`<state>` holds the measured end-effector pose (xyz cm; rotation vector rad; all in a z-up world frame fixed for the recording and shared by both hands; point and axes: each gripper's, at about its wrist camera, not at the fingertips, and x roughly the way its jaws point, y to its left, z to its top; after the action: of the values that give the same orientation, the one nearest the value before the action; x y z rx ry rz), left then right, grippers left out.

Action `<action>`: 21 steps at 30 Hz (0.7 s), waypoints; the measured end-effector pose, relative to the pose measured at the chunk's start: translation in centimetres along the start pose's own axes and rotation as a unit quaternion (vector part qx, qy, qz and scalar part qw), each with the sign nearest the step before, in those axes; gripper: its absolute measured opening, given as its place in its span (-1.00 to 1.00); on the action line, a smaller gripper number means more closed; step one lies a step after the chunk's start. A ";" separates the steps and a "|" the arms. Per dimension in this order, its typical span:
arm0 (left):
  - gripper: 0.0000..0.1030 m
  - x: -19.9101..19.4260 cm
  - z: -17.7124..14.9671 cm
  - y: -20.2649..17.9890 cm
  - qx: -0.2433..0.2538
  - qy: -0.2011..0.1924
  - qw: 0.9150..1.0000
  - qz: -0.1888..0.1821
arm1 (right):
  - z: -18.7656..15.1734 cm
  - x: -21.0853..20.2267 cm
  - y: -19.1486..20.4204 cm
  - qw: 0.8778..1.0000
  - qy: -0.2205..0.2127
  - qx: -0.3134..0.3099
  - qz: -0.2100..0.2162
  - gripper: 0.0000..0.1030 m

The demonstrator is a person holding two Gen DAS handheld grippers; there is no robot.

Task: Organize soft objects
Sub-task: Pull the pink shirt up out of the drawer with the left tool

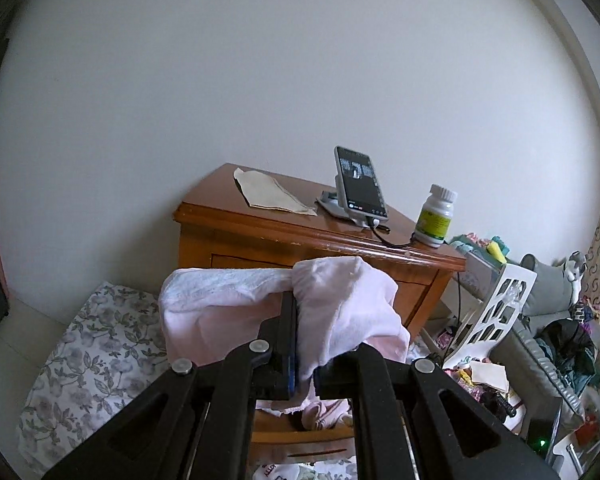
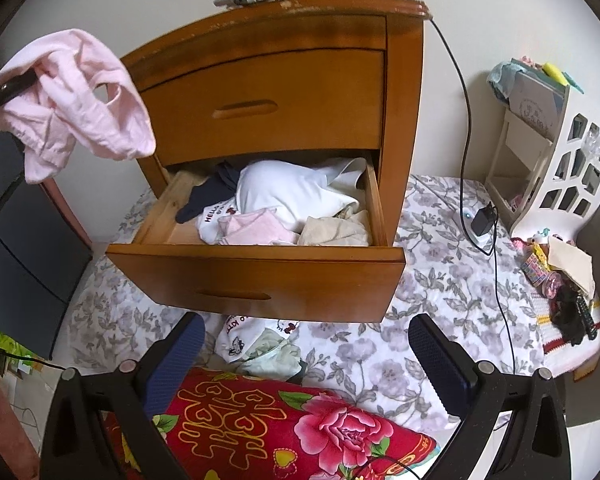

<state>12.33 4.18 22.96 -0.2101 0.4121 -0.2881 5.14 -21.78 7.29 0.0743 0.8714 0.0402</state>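
My left gripper (image 1: 300, 320) is shut on a pale pink garment (image 1: 340, 312) that drapes over both fingers. In the right wrist view the same pink garment (image 2: 80, 96) hangs in the air at the upper left, above and left of the open bottom drawer (image 2: 260, 272) of the wooden nightstand (image 2: 284, 92). The drawer holds white, navy, pink and cream clothes (image 2: 296, 196). My right gripper (image 2: 306, 356) is open and empty, low in front of the drawer, over a white printed garment (image 2: 260, 340) on the bed.
A red floral pillow (image 2: 300, 428) lies under my right gripper on the floral bedspread (image 2: 440, 280). On the nightstand top stand a phone on a stand (image 1: 360, 188), a pill bottle (image 1: 436, 216) and a beige cloth (image 1: 272, 192). A white rack (image 2: 560, 160) and clutter are at the right.
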 end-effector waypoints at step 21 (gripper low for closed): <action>-0.89 -1.8 -7.6 -0.2 -0.007 0.084 0.996 -0.021 | -1.8 -2.5 2.1 1.000 -0.007 -0.015 0.003 1.00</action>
<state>7.53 3.49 16.79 -0.2092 0.5778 -0.3450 2.12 -19.77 8.23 0.0487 0.8558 0.0582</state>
